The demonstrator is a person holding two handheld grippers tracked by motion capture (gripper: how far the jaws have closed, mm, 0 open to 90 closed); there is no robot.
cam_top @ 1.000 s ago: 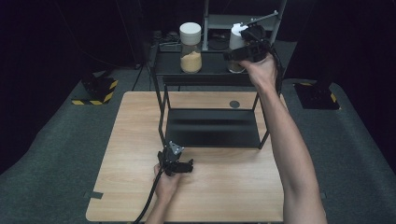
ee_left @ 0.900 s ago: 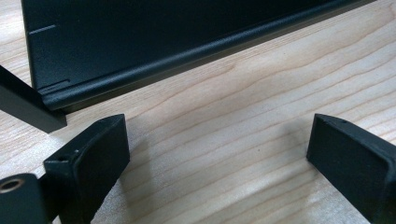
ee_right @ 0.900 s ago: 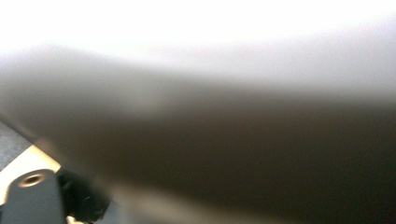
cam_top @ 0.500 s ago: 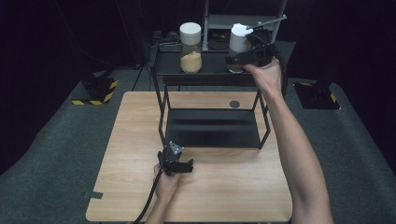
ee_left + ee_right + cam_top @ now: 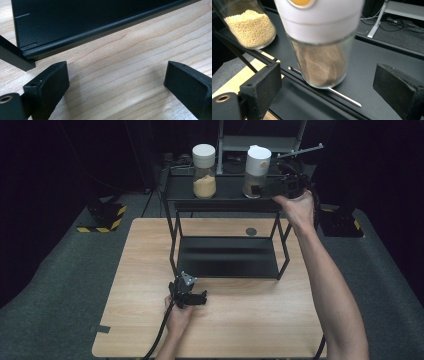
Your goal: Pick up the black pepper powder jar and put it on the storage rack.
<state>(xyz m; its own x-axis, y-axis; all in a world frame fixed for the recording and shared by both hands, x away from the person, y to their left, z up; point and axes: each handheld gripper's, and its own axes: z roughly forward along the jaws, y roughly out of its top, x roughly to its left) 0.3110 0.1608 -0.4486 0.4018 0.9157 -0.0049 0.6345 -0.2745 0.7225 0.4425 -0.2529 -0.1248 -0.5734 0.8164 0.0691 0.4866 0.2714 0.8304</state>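
1. The right claw [image 5: 270, 189] is up at the top shelf [image 5: 225, 200] of a black rack [image 5: 227, 257] that stands at the far side of the bench [image 5: 150, 265].
2. Its jaws are spread, with the brown jar [image 5: 256, 170] standing between them in the right gripper view; neither pad touches the glass. The jaws have just been opening and then easing in a little, with the jar between them and not gripped.
3. The brown jar [image 5: 322, 50] stands upright on the shelf, towards its right end, white cap on top, brown powder in its lower half.
4. A second jar [image 5: 204, 170], holding pale yellow grains and capped white, stands upright on the same shelf, to the left of the brown one and apart from it.
5. In the right gripper view a thin metal rod [image 5: 329, 90] lies on the shelf beside the base of the brown jar.
6. The left claw [image 5: 192, 297] rests low on the bench, near the rack's near left leg.
7. Its jaws are spread with bare wood between them; the rack's lower shelf [image 5: 87, 25] lies just ahead.
8. A small dark disc [image 5: 251, 231] lies on the bench behind the rack's lower shelf, to the right.
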